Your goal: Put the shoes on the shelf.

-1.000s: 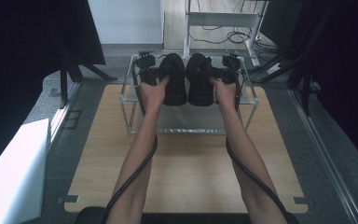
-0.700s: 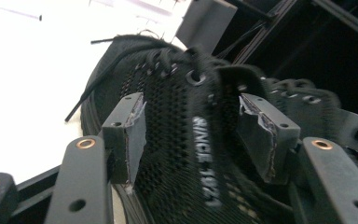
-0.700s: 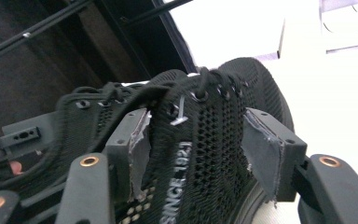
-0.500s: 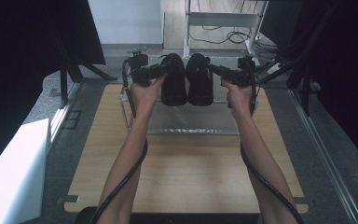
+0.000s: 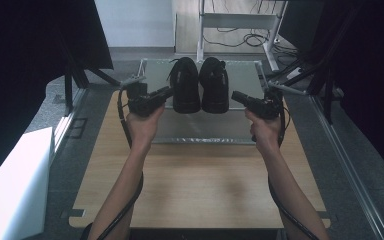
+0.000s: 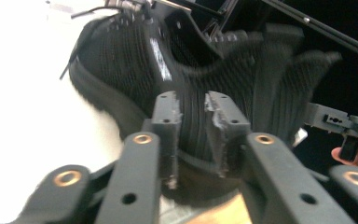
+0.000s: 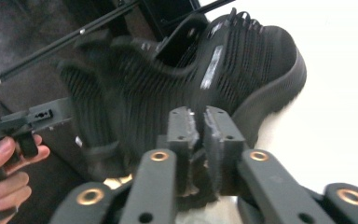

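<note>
1. Writing: on the knit side of the left shoe [image 5: 185, 87], in the left gripper view, a pale strip [image 6: 161, 58], too blurred to read. On the right shoe [image 5: 215, 85], in the right gripper view, a matching pale strip, likewise unreadable.
2. Seen from the high view: both black shoes side by side, touching, toes pointing away, on a glassy metal-framed shelf [image 5: 200, 141] at the far end of the tabletop [image 5: 200, 190].
3. Also there: left gripper [image 5: 167, 91] just beside the left shoe's outer side, apart from it; right gripper [image 5: 236, 95] just beside the right shoe's outer side, also apart. Both aimed inward at the pair, each in a bare hand, with cables trailing along the forearms.
4. Added by the left gripper view: fingers just closing, down to a narrow gap with nothing between them, the left shoe's ribbed side beyond the tips, and the other gripper far right in a hand.
5. Added by the right gripper view: fingers just closing, nearly touching, gripping nothing, the right shoe's side and thick sole beyond, and the other gripper far left in a hand.
6. Surface: light wood-grain tabletop, bare in front of the shelf.
7. Room, left to right: a white board [image 5: 15, 185] low at the left edge, dark drapes [image 5: 40, 40], grey floor [image 5: 130, 55], a metal stand [image 5: 240, 20] with loose cables [image 5: 240, 39] behind the shelf, more dark drapes at the right.
</note>
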The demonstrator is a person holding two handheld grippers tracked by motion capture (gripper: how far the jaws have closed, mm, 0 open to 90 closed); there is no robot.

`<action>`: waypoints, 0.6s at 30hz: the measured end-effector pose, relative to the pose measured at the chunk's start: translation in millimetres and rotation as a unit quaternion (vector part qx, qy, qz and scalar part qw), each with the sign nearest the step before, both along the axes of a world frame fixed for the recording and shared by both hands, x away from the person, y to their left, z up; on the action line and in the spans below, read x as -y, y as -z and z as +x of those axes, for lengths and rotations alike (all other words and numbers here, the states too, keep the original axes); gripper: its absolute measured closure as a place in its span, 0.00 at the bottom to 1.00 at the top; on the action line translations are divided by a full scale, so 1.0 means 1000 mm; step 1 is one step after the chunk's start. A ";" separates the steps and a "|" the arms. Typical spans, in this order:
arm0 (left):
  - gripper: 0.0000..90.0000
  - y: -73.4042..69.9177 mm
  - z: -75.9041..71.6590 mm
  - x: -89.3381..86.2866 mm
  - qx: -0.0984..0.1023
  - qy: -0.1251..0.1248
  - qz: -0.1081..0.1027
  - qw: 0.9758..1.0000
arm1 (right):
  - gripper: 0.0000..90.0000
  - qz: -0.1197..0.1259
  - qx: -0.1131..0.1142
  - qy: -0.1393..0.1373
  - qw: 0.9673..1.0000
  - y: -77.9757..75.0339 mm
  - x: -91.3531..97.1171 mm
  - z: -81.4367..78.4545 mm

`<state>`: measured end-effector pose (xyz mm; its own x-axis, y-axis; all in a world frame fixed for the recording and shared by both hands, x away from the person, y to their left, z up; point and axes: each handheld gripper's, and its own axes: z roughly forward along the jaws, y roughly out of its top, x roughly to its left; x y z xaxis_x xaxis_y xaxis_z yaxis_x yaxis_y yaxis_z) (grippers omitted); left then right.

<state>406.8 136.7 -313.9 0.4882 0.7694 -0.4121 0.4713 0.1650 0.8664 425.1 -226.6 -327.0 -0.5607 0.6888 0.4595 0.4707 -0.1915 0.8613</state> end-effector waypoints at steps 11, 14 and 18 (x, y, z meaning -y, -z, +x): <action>0.99 0.036 -0.019 0.007 -0.006 0.025 0.022 0.999 | 1.00 -0.006 -0.005 -0.038 0.999 0.030 -0.009 -0.021; 0.99 0.043 -0.016 0.010 -0.013 0.024 0.024 0.999 | 1.00 -0.008 -0.008 -0.040 0.999 0.035 -0.014 -0.021; 0.99 0.044 -0.014 0.013 -0.011 0.021 0.027 0.999 | 1.00 0.000 -0.010 -0.032 0.999 0.040 -0.018 -0.016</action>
<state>393.1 123.7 -357.7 0.5113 0.7702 -0.3813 0.4960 0.0978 0.8628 408.6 -208.7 -366.8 -0.5938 0.6524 0.4709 0.4992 -0.1603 0.8515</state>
